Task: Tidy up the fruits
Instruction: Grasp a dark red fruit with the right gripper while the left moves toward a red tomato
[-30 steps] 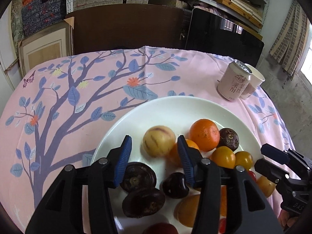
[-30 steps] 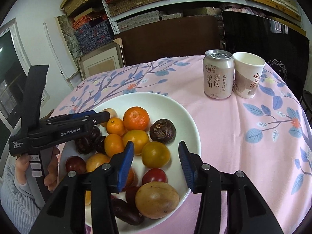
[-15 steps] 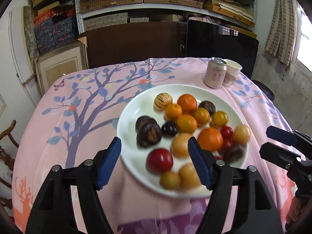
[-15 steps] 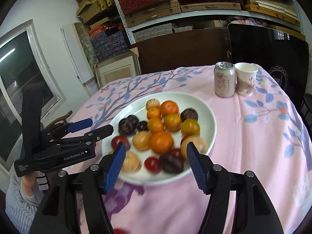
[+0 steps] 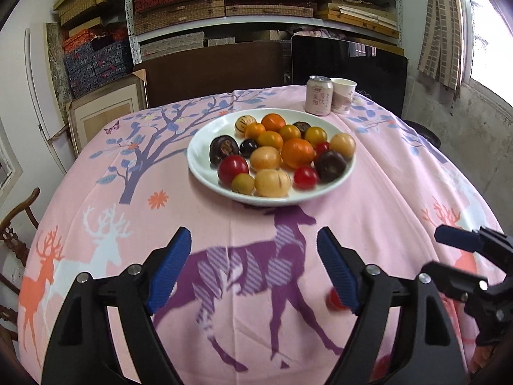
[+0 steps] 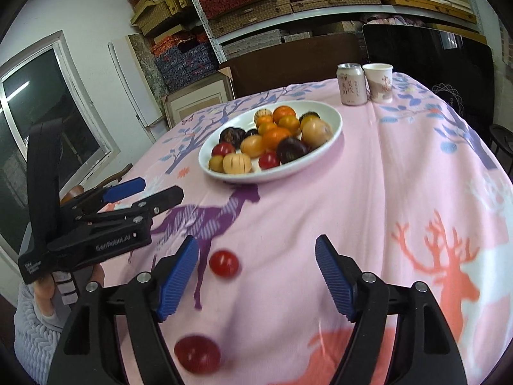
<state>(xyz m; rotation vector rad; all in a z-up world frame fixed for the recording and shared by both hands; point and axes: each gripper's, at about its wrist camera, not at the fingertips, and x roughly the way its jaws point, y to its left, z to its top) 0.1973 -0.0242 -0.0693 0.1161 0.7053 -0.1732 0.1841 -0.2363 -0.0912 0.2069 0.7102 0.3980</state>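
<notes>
Both the left gripper (image 5: 253, 269) and right gripper (image 6: 255, 276) are opening, nothing between their blue pads. The white round plate (image 6: 332, 128) of mixed fruits sits at twelve o'clock on the pink deer-print tablecloth (image 6: 384, 192). Two loose red tomatoes (image 6: 223, 263) lie at the right gripper's seven o'clock.

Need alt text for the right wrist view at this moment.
Right gripper, jaws opening and empty, hangs over a pink deer-print tablecloth where two red fruits lie loose: one near its left jaw, one nearer the camera. Beyond sit a white plate of mixed fruit, a can and paper cup.
</notes>
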